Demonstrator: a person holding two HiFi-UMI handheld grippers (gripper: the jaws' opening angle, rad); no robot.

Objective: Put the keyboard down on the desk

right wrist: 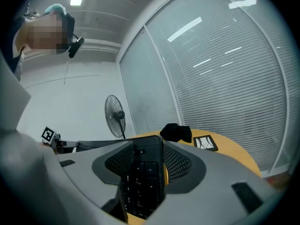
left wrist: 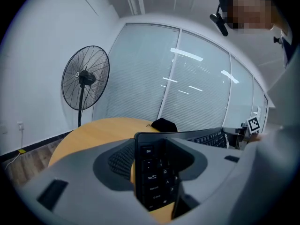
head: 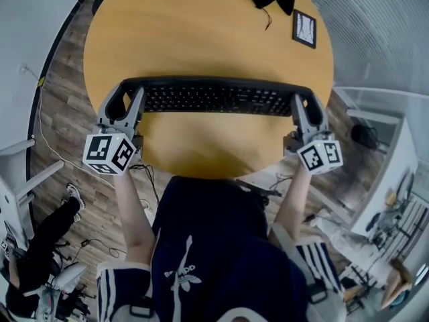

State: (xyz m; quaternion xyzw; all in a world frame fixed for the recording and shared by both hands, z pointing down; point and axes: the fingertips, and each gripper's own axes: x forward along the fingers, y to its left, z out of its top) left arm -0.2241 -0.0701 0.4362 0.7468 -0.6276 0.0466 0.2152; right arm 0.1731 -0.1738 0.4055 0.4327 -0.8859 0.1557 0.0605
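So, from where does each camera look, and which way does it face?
Head view: on the person's head, facing steeply down at the desk, keyboard, left claw, right claw; arms and shorts show.
Left gripper view: on the left claw, facing across the desk to a fan; torso at right.
Right gripper view: on the right claw, facing the blinds; torso at left.
Both gripper views share keyboard, fan, black cloth.
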